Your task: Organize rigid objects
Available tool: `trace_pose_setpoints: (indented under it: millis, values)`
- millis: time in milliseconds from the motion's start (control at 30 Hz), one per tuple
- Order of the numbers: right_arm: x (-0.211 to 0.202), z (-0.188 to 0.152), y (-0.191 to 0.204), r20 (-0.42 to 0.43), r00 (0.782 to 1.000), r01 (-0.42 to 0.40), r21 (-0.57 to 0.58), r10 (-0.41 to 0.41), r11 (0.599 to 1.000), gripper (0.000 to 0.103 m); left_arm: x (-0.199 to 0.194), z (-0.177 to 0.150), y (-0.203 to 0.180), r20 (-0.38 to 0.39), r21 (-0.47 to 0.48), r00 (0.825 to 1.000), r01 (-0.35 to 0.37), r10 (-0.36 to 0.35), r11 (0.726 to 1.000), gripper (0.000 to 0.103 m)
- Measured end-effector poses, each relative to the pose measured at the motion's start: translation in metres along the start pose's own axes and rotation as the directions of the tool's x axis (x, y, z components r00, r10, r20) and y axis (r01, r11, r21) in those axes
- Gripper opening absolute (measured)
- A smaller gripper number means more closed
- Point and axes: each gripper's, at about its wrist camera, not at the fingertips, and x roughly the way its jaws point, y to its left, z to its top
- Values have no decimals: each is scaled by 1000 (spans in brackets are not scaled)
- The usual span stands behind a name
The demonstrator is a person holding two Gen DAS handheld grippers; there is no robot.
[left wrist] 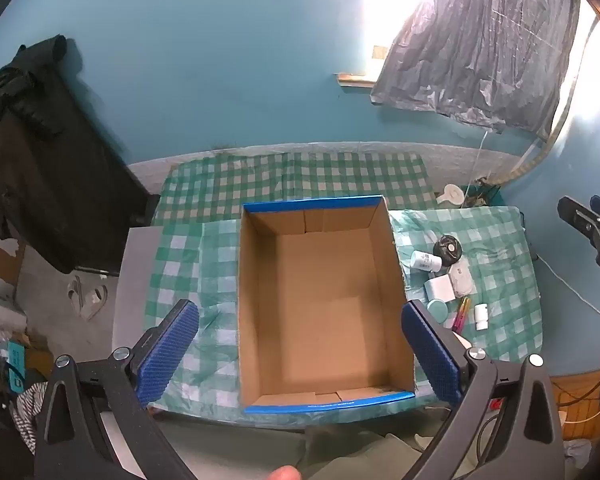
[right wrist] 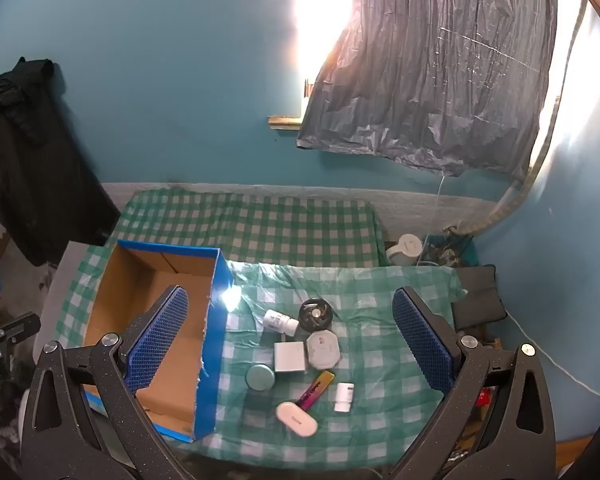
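Both the left hand-held gripper (left wrist: 300, 336) and right hand-held gripper (right wrist: 290, 330) hang wide apart, holding nothing. The cardboard box (left wrist: 324, 300) sits on the checked desk (right wrist: 380, 380), with small containers (right wrist: 290, 360) clustered just beside its right wall.

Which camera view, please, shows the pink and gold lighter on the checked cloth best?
The right wrist view: the pink and gold lighter lies fully visible between the gripper fingers. In the left wrist view the lighter sits small near the right finger, its lower end partly hidden.
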Motion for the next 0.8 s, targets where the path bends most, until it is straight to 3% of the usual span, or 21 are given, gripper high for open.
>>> trace_pose_setpoints:
  millis: [800]
  values:
    - [2, -2, -2, -11, 1000, -2, 5, 2, 1000, 101, 1, 4, 1, 1, -24, 1000, 20, -20, 1000, 102]
